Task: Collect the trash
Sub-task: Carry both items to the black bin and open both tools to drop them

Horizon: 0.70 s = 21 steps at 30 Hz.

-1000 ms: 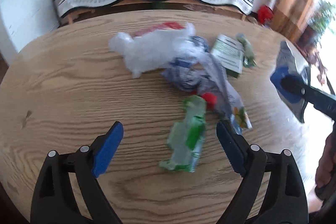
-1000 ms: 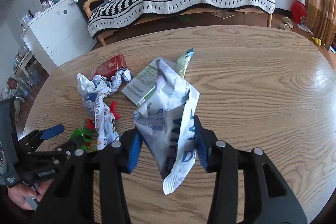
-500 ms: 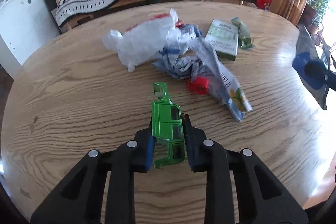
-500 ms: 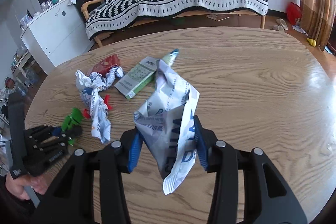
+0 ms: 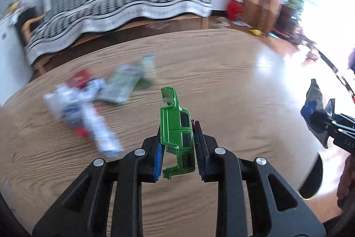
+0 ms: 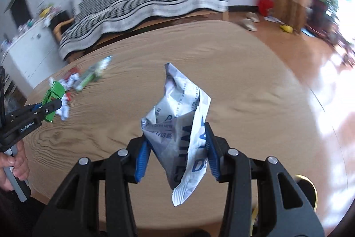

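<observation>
Left wrist view has the left gripper (image 5: 178, 149) clamped narrow on a crushed green plastic bottle piece (image 5: 176, 132), which stands up between the pads, clear of the round wooden table (image 5: 233, 90). Its jaws closed down hard within the last second, from wide open around the bottle to pinching it.

Right wrist view: the right gripper (image 6: 176, 153) is about half open, but that's because it's squeezing a crumpled white-and-blue wipes wrapper (image 6: 179, 126), which bulges out above and hangs below the pads.

Rest of the trash is well off to the left on the table: a blurry heap of white-and-blue crumpled wrappers (image 5: 88, 108), a pale green flat carton (image 5: 124, 86), and something red under the heap.

So both hands are loaded, and I'd say the step is carrying to a bin. I can't see a bin for sure; there's a dark round rim (image 6: 310, 190) below the table edge that might be one. Tips, just my take:
- keep squeezing, that bottle is slick
- get fully over the opening before letting go
- the wrapper is floppy, so drop it low
</observation>
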Each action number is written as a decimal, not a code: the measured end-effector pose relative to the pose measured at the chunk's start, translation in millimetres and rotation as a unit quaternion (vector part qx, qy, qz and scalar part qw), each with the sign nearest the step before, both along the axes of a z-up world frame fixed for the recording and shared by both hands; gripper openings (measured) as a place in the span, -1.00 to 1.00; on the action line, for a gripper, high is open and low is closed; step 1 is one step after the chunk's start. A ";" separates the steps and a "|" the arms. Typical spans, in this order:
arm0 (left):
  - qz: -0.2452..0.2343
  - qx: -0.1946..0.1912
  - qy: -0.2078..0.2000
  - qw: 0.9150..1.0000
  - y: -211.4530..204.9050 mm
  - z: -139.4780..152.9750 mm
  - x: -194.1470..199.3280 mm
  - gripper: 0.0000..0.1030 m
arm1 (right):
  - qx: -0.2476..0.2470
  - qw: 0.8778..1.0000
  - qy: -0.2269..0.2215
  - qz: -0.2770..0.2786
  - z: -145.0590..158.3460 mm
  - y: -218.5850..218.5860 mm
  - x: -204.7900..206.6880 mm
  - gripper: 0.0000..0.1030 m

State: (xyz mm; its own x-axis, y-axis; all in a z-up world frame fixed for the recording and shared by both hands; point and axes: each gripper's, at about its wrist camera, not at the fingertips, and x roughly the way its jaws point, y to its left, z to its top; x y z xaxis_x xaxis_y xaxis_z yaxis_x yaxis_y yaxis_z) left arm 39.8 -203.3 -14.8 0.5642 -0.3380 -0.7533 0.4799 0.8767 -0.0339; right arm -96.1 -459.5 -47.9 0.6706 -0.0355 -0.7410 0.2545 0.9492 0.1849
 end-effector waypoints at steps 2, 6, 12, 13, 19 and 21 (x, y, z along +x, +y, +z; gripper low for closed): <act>-0.033 -0.006 -0.003 0.999 -36.8 3.4 -16.4 -0.53 | -0.002 1.000 -0.001 -0.028 -2.6 -24.9 -27.5 -0.14; -0.099 -0.028 -0.009 0.995 -102.3 9.5 -54.4 -0.53 | 0.003 0.995 0.007 -0.099 -15.2 -83.2 -91.8 -0.14; -0.209 -0.050 0.008 0.977 -197.5 -2.1 -117.0 -0.53 | 0.029 0.980 0.025 -0.194 -35.7 -142.3 -164.7 -0.14; -0.224 -0.052 0.014 0.973 -209.4 -6.1 -125.3 -0.53 | 0.035 0.977 0.031 -0.208 -39.8 -149.6 -176.9 -0.14; -0.304 -0.049 0.048 0.950 -270.7 -30.6 -176.2 -0.53 | 0.058 0.965 0.082 -0.242 -69.9 -169.0 -210.2 -0.14; -0.321 -0.040 0.052 0.945 -283.5 -39.8 -187.1 -0.53 | 0.067 0.963 0.089 -0.244 -76.1 -172.5 -213.8 -0.13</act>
State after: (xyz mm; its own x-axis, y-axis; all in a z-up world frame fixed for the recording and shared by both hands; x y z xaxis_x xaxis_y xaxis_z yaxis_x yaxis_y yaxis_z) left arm -147.3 -486.8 -54.6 0.1471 -0.6434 -0.7513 0.9026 0.3979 -0.1641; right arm -309.9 -632.0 -124.0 0.4599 -0.2107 -0.8626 0.7032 0.6797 0.2089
